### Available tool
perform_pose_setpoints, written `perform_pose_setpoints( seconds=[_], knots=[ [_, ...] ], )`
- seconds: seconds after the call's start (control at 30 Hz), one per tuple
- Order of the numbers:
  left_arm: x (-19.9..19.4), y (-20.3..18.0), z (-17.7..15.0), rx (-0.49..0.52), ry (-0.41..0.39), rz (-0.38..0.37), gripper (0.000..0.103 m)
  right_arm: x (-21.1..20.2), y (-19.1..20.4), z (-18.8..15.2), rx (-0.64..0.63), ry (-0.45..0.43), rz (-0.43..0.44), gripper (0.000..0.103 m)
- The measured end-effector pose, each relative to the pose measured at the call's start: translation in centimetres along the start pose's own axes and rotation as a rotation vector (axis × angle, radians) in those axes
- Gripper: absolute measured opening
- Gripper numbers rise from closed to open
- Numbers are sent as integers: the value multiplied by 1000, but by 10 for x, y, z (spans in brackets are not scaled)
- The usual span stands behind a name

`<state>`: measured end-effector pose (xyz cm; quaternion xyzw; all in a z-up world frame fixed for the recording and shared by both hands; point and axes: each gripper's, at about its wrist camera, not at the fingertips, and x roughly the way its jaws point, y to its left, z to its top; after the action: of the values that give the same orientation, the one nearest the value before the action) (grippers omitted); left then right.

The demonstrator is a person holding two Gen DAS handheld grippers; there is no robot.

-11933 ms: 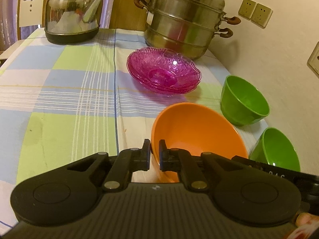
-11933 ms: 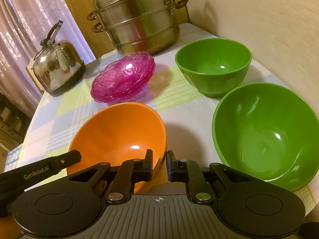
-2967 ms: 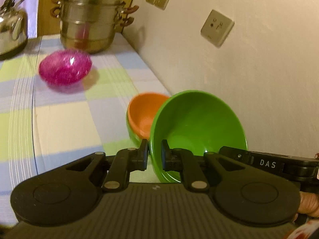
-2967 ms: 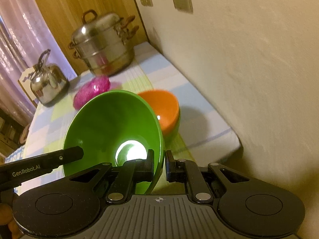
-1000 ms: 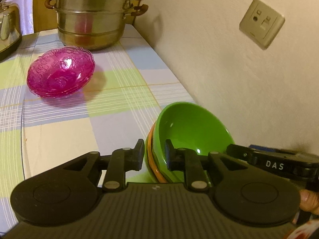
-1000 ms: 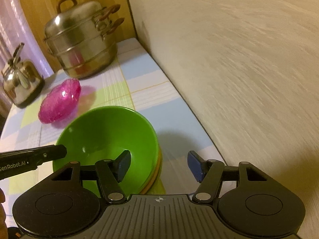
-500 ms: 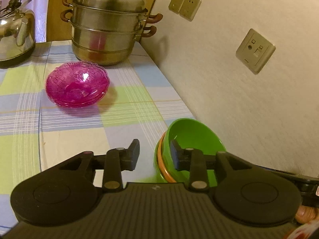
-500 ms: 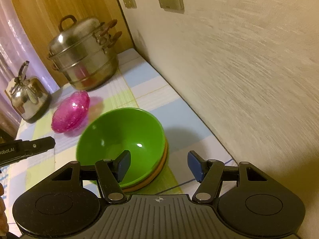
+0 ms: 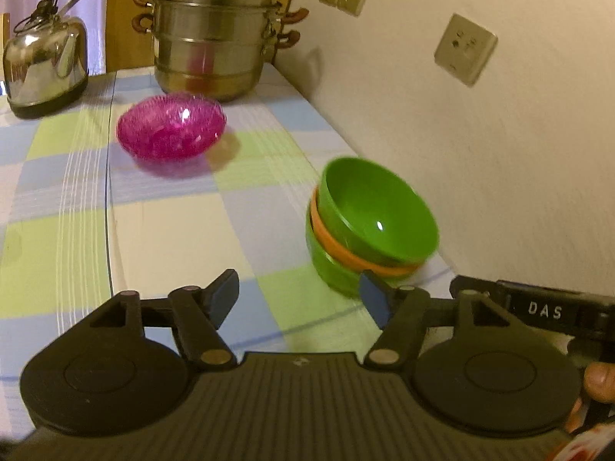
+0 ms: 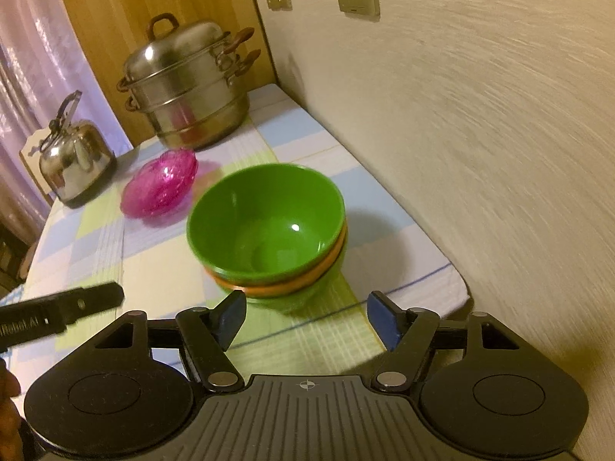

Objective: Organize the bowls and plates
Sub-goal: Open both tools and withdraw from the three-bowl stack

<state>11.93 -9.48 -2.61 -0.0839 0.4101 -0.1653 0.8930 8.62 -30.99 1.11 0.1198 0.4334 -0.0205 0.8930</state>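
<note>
Three bowls stand nested near the wall: a green bowl on top, an orange bowl under it and a green bowl at the bottom. The stack also shows in the right wrist view. Stacked pink glass plates lie farther back. My left gripper is open and empty, a little in front of the stack. My right gripper is open and empty, just short of the stack.
A steel steamer pot and a kettle stand at the back of the checked tablecloth. The wall runs close along the right of the stack. The table's near right corner is beside the stack.
Both grippers have let go of the top green bowl, now nested on the orange one, and pulled back from the stack. The left jaws have opened wide.
</note>
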Motion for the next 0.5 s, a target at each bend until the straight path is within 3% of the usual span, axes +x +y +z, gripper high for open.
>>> perform_pose_setpoints(
  seconds=[0.17,0.5],
  knots=[
    [-6,-8,-21,17,12,11,75,-6,-1,-20,9,22,-8,72],
    [-3,-12,-36,27,44,6,76,-7,-6,-43,17,73,-14,72]
  ],
)
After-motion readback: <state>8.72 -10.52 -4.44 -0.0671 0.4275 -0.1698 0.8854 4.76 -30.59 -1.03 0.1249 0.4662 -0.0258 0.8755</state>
